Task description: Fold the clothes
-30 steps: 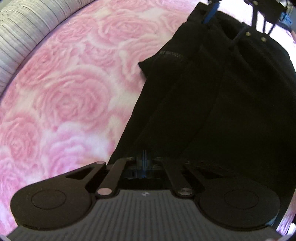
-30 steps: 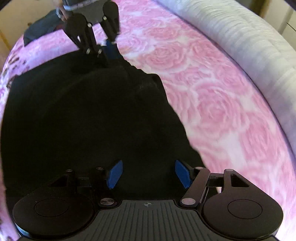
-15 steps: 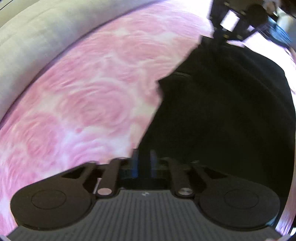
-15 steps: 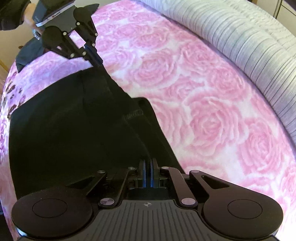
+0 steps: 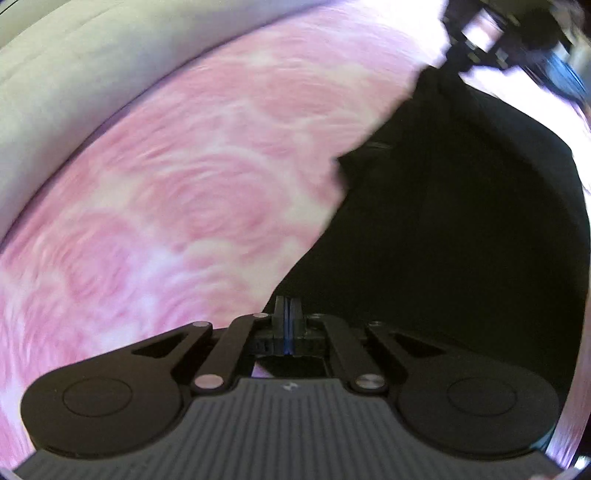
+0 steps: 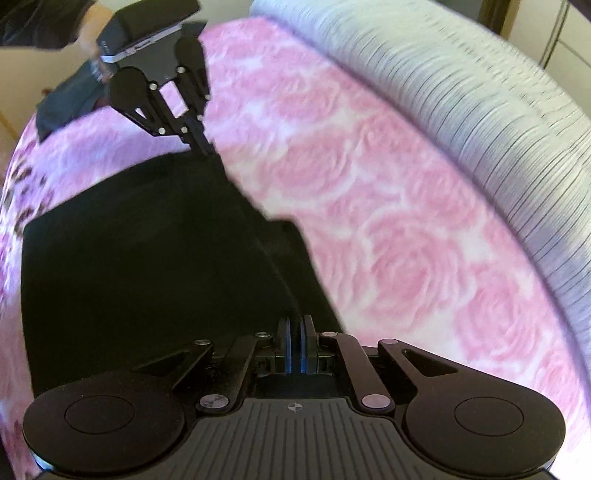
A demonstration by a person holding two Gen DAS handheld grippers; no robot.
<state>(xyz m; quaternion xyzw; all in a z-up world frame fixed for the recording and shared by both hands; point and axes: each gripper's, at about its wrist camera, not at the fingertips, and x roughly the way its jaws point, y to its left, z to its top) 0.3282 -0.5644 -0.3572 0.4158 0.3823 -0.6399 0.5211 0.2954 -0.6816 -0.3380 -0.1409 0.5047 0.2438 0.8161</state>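
A black garment lies on a pink rose-print bedspread. My left gripper is shut on the garment's near edge, at its left side in this view. In the right wrist view the same garment spreads to the left, and my right gripper is shut on its edge near the bedspread. Each gripper shows in the other's view, holding a far corner of the cloth: the right gripper and the left gripper. The edge runs taut between them, with a flap sticking out midway.
A grey ribbed cushion borders the bedspread along one side, also seen as the grey cushion. A dark blue-grey cloth lies at the far corner of the bed, behind the person's hand on the left gripper.
My right gripper went from open to shut on the garment's edge. My left gripper's jaws parted slightly and shut again. Both grippers rose, and the edge between them pulled straight.
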